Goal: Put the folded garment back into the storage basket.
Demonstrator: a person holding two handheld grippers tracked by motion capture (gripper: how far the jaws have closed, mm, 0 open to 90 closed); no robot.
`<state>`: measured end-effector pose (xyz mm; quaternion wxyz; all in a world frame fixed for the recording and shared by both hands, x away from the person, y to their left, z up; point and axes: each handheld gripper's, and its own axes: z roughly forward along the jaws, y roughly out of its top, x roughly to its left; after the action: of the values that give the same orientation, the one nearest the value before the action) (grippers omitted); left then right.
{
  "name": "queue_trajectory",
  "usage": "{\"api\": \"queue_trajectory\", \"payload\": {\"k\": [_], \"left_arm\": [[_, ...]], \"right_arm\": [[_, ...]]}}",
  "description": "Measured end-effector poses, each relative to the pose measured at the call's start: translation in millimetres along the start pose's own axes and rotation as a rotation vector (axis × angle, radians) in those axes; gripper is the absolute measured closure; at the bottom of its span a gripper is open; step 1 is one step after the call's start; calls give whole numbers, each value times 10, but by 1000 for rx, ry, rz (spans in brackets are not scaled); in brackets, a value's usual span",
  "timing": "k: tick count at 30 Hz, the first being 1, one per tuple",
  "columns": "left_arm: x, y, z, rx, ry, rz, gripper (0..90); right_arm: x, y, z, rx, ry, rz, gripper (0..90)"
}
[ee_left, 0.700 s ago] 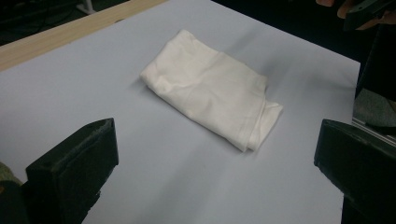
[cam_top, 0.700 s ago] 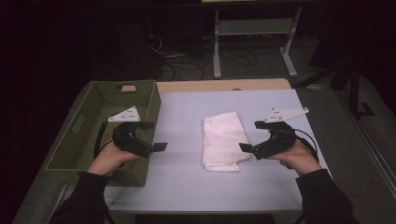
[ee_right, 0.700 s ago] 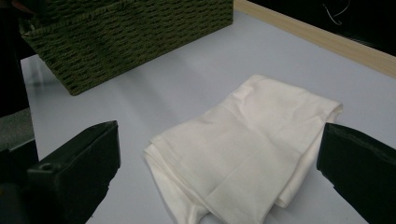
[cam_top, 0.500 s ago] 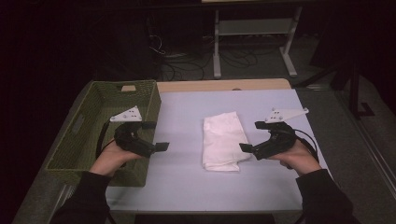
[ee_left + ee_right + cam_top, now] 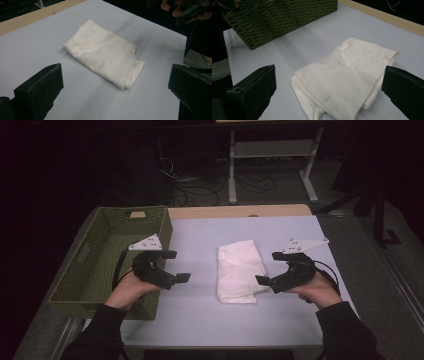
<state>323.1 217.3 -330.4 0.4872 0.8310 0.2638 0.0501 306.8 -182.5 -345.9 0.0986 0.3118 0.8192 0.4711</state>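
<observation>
The green basket (image 5: pixel 279 17) is cut off by the right gripper view's top edge

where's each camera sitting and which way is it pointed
High view: above the person's side, facing forward and down on the table; shows both forearms, left gripper and right gripper.
Left gripper view: rides the left gripper, facing the folded white cloth; own jaws wide apart.
Right gripper view: rides the right gripper, facing the cloth and green woven basket; own jaws wide apart.
All three share the cloth.
</observation>
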Motion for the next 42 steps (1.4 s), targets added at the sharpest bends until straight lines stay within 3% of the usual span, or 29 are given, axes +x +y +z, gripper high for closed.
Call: {"api": "queue_trajectory", "payload": {"k": [9,29,42], "left_arm": [[-52,58,67,-5,-9,7,0],[-167,133,435,20,-58,19,0],[-191,47,578,9,-54,13,0]], "right_arm": [[-8,-39,7,-1,2,7,0],[-83,-138,-1,-2,-5,29,0],[-106,-196,-1,-10,-11,34,0]]}}
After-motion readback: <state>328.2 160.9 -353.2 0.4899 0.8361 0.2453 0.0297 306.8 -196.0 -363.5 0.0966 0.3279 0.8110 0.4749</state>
